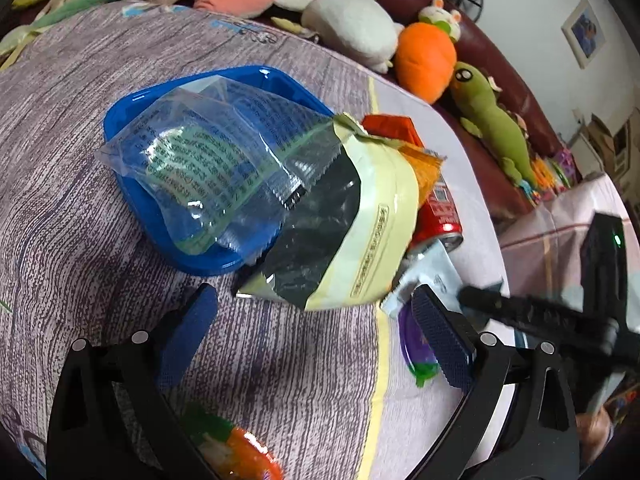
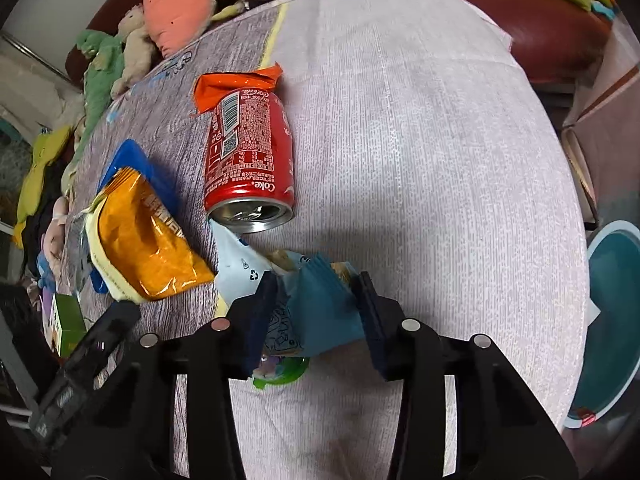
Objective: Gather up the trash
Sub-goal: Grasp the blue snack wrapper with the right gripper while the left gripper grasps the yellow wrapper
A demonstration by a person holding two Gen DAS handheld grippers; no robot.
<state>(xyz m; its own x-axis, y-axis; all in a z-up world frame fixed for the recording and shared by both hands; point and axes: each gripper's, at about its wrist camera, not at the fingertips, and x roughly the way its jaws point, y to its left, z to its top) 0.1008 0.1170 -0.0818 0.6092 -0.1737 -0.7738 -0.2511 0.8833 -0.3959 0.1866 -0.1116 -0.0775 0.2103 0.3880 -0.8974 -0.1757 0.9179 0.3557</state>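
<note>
Trash lies on a cloth-covered table [image 2: 420, 140]. A red Coke can [image 2: 250, 152] lies on its side, an orange wrapper [image 2: 236, 84] behind it. A yellow-orange snack bag [image 2: 148, 236] rests partly on a blue tray [image 1: 132, 112]; it also shows in the left wrist view [image 1: 340, 232]. A clear plastic bag [image 1: 200, 160] lies in the tray. My right gripper [image 2: 318, 292] is shut on a blue-and-white wrapper [image 2: 320, 308]; a purple-green lid [image 2: 282, 368] lies under it. My left gripper [image 1: 316, 320] is open and empty, just short of the snack bag.
Plush toys [image 1: 424, 56] line a dark red sofa [image 2: 540, 28] behind the table. A teal bin [image 2: 612, 312] stands off the table's right edge. An orange-green object [image 1: 236, 452] lies near my left gripper. A green box [image 2: 66, 324] sits at the left.
</note>
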